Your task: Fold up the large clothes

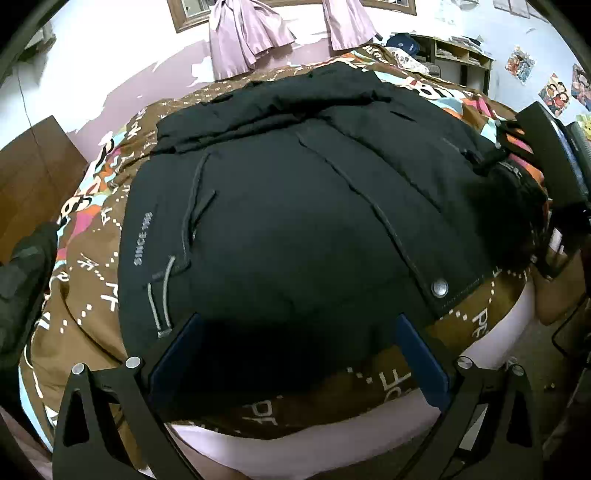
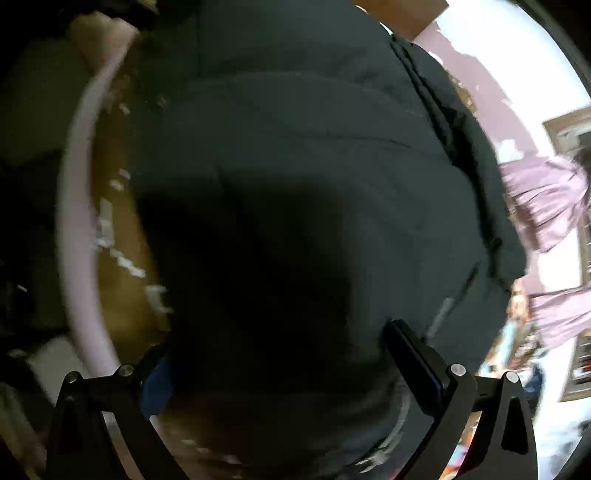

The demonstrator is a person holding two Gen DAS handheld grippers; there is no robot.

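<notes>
A large black jacket (image 1: 295, 192) lies spread on a bed with a brown lettered blanket (image 1: 92, 280). Its snap button (image 1: 439, 287) and grey pocket stitching face up, and a sleeve is folded across the far part. My left gripper (image 1: 295, 343) is open, its blue-padded fingers (image 1: 173, 362) spread wide over the jacket's near hem. In the blurred right wrist view the jacket (image 2: 314, 166) fills the frame, and my right gripper (image 2: 280, 362) is open just above the dark cloth. Nothing is pinched in either.
The pale pink bed edge (image 1: 509, 325) runs along the near side. Pink curtains (image 1: 243, 33) hang on the far wall, with a shelf (image 1: 461, 51) at the back right. A wooden cabinet (image 1: 33, 177) stands left. A hand with dark gear (image 1: 554, 254) is at the right edge.
</notes>
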